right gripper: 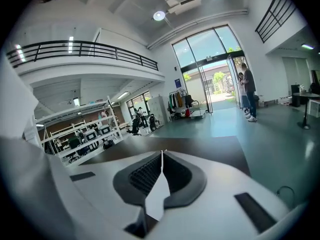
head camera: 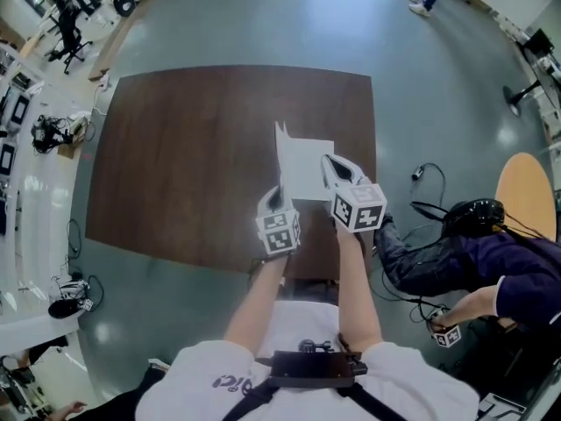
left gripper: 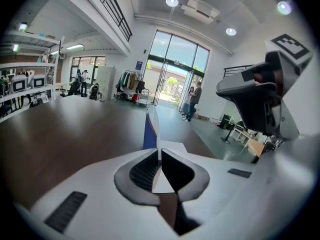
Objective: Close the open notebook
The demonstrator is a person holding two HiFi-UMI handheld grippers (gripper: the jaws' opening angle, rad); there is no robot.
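Wide bright hall, glass doors at the far end, and a dark brown worktop [head camera: 175,165] with the notebook [head camera: 308,169] toward its 5 o'clock corner. Its cover [left gripper: 149,130] stands upright along the 9 o'clock edge, pinched tight in the left gripper [left gripper: 160,156]. The right gripper [right gripper: 161,160] has its jaws together over the white page, with a pale sliver between them I can't identify. I'd swing the cover toward 3 o'clock, clearing the right gripper first.
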